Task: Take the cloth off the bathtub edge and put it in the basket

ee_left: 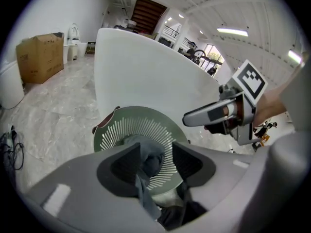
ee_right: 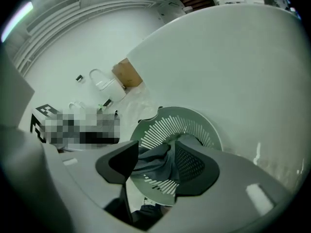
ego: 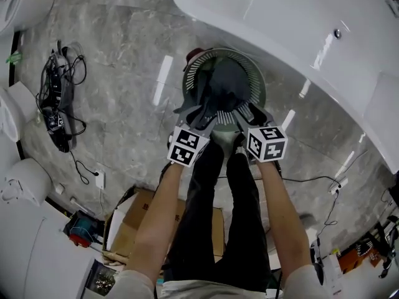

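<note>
Your left gripper (ee_left: 155, 161) and right gripper (ee_right: 153, 164), side by side at frame centre, have their jaws spread, with loose folds between them but nothing pinched. The cloth (ego: 221, 86) lies heaped in the basket (ego: 257, 73), seemingly released, below the bathtub (ego: 280, 17) at the upper right.
</note>
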{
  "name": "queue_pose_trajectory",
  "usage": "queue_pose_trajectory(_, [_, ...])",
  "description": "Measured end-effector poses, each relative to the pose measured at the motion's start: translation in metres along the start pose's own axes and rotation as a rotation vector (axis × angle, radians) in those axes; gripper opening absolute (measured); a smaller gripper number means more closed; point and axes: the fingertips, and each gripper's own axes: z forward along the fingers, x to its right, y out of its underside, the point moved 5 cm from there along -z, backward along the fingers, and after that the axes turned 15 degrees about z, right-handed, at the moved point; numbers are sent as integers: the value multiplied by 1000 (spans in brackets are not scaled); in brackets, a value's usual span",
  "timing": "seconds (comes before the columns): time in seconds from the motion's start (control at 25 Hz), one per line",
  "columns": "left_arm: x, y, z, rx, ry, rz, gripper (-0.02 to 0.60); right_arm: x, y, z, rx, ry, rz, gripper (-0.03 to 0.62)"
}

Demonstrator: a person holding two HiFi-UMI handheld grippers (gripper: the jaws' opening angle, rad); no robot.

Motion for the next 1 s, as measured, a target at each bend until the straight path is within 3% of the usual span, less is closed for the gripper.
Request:
queue_pose_trajectory(0.4, [57, -10, -59, 12, -79, -54, 225, -30, 19, -75, -51, -55, -77, 209])
queue_pose_trajectory(1.0, [164, -123, -200, 178, -177, -159, 225, -110, -3, -253, 39, -140, -141, 209])
